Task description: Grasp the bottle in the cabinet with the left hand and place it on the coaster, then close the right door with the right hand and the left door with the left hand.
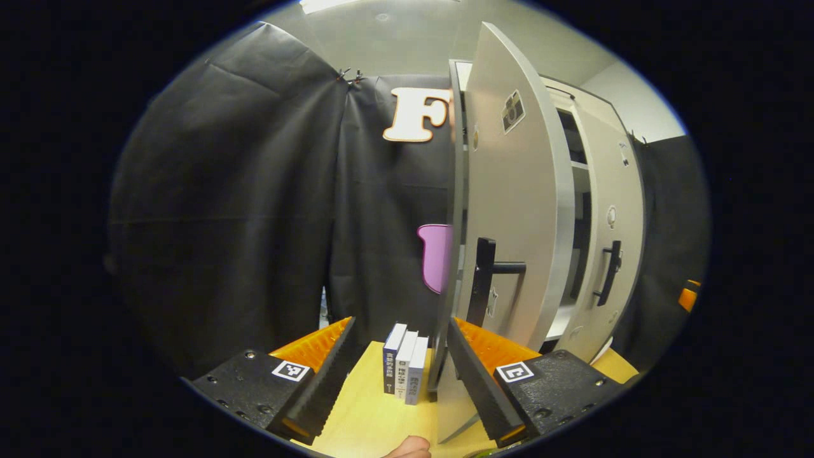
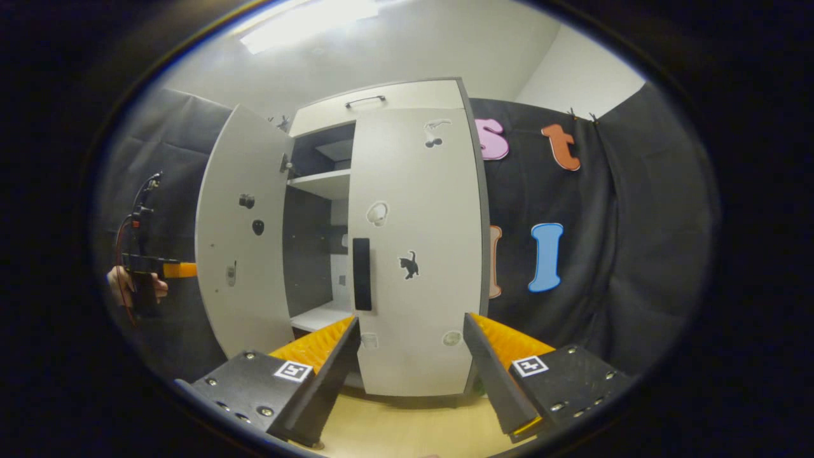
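The left gripper (image 1: 397, 381) is released, its fingers spread wide with nothing between them, low over the pale wooden worktop (image 1: 362, 423). Just ahead of it three small books (image 1: 405, 369) stand upright side by side on the worktop. Beside them, to their right in the left gripper view, the left door (image 1: 518, 210) stands open, edge-on to this camera, with its dark bar handle (image 1: 483, 280) facing out. Past it the right door (image 1: 610, 254) looks nearly shut.

The right gripper (image 2: 410, 381) is likewise released and empty, facing the cabinet (image 2: 375, 105) head-on. The right door lies flat across the front (stickers dot its face), its dark handle (image 2: 361, 273) at the inner edge. The left door swings outward, baring a shelf (image 2: 321, 183). Farther left, a hand (image 2: 130, 283) holds the left gripper. I cannot make out the bottle or the coaster.
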Demonstrator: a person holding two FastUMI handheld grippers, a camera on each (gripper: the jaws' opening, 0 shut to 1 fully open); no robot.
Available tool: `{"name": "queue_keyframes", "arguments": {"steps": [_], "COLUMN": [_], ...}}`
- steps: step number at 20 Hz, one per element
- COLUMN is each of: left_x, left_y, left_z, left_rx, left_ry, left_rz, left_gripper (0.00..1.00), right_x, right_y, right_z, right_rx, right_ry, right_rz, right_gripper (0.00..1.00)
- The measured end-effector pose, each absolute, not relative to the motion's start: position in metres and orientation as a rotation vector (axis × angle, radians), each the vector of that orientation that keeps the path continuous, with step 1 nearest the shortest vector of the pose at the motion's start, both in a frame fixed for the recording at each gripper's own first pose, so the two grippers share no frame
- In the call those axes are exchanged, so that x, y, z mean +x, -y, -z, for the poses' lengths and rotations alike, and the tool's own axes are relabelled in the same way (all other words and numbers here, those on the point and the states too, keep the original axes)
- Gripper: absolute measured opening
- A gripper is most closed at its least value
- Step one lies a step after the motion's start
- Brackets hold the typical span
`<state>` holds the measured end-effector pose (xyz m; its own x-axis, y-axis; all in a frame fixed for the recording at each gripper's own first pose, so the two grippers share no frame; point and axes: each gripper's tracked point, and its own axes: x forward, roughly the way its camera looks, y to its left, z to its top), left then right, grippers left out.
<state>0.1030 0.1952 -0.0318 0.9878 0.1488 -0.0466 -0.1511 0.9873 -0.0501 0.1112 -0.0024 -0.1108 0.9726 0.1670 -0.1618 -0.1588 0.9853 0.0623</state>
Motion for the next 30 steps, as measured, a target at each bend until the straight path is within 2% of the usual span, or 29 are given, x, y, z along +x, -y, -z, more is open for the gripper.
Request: {"name": "queue_keyframes", "arguments": {"steps": [2, 3, 4, 5, 6, 7, 8, 10, 11, 13, 14, 15, 16, 17, 18, 19, 23, 24, 25, 26, 27, 28, 29, 30], "left_x": [0.103, 0.104, 0.105, 0.105, 0.105, 0.106, 0.107, 0.109, 0.111, 0.115, 0.117, 0.119, 0.122, 0.125, 0.128, 0.131, 0.140, 0.141, 0.142, 0.143, 0.145, 0.146, 0.144, 0.142], "left_y": [-0.187, -0.184, -0.181, -0.178, -0.175, -0.173, -0.172, -0.165, -0.159, -0.144, -0.136, -0.131, -0.128, -0.126, -0.125, -0.124, -0.113, -0.110, -0.104, -0.099, -0.092, -0.084, -0.075, -0.070], "left_z": [0.032, 0.032, 0.032, 0.034, 0.034, 0.034, 0.035, 0.037, 0.037, 0.039, 0.039, 0.039, 0.040, 0.041, 0.041, 0.041, 0.042, 0.041, 0.043, 0.043, 0.040, 0.037, 0.038, 0.036], "left_rx": [-0.058, -0.060, -0.068, -0.078, -0.082, -0.081, -0.079, -0.085, -0.094, -0.101, -0.102, -0.100, -0.102, -0.106, -0.110, -0.117, -0.138, -0.137, -0.132, -0.125, -0.124, -0.127, -0.129, -0.126], "left_ry": [-0.039, -0.038, -0.040, -0.045, -0.050, -0.049, -0.055, -0.056, -0.057, -0.065, -0.067, -0.067, -0.071, -0.075, -0.074, -0.074, -0.076, -0.077, -0.083, -0.086, -0.081, -0.080, -0.085, -0.082], "left_rz": [-0.131, -0.125, -0.120, -0.115, -0.107, -0.103, -0.101, -0.085, -0.071, -0.031, -0.016, -0.009, -0.010, -0.014, -0.015, -0.016, 0.000, 0.003, 0.006, 0.015, 0.025, 0.038, 0.045, 0.049], "left_gripper": [0.87, 0.91, 0.91, 0.87, 0.91, 0.91, 0.87, 0.92, 0.87, 0.96, 0.87, 0.91, 0.92, 0.87, 0.87, 0.92, 0.92, 0.91, 0.87, 0.92, 0.92, 0.92, 0.87, 0.92], "right_x": [0.111, 0.112, 0.112, 0.114, 0.115, 0.117, 0.119, 0.122, 0.125, 0.129, 0.131, 0.133, 0.134, 0.136, 0.138, 0.139, 0.142, 0.140, 0.139, 0.137, 0.136, 0.134, 0.131, 0.128], "right_y": [0.001, 0.000, -0.001, -0.001, -0.001, -0.002, -0.002, -0.003, -0.003, -0.004, -0.006, -0.005, -0.004, -0.004, -0.001, 0.002, 0.011, 0.014, 0.016, 0.018, 0.022, 0.026, 0.028, 0.028], "right_z": [0.113, 0.115, 0.116, 0.116, 0.116, 0.117, 0.118, 0.121, 0.122, 0.122, 0.123, 0.123, 0.125, 0.125, 0.126, 0.127, 0.127, 0.128, 0.128, 0.125, 0.124, 0.123, 0.119, 0.113], "right_rx": [0.046, 0.047, 0.045, 0.043, 0.043, 0.043, 0.043, 0.047, 0.050, 0.052, 0.051, 0.049, 0.049, 0.049, 0.040, 0.028, -0.003, -0.002, 0.002, 0.004, 0.002, 0.002, 0.001, -0.002], "right_ry": [-0.172, -0.175, -0.176, -0.174, -0.173, -0.171, -0.171, -0.172, -0.172, -0.174, -0.173, -0.173, -0.173, -0.173, -0.173, -0.173, -0.162, -0.165, -0.167, -0.167, -0.172, -0.180, -0.186, -0.182], "right_rz": [-0.169, -0.172, -0.171, -0.171, -0.174, -0.177, -0.178, -0.178, -0.178, -0.180, -0.182, -0.181, -0.179, -0.178, -0.171, -0.163, -0.152, -0.144, -0.138, -0.131, -0.114, -0.090, -0.071, -0.062], "right_gripper": [0.98, 0.98, 0.98, 0.98, 0.99, 0.99, 0.99, 0.99, 0.99, 0.99, 0.99, 0.99, 0.99, 0.99, 0.98, 0.98, 0.99, 0.99, 0.99, 0.99, 0.94, 0.98, 0.98, 0.98]}}
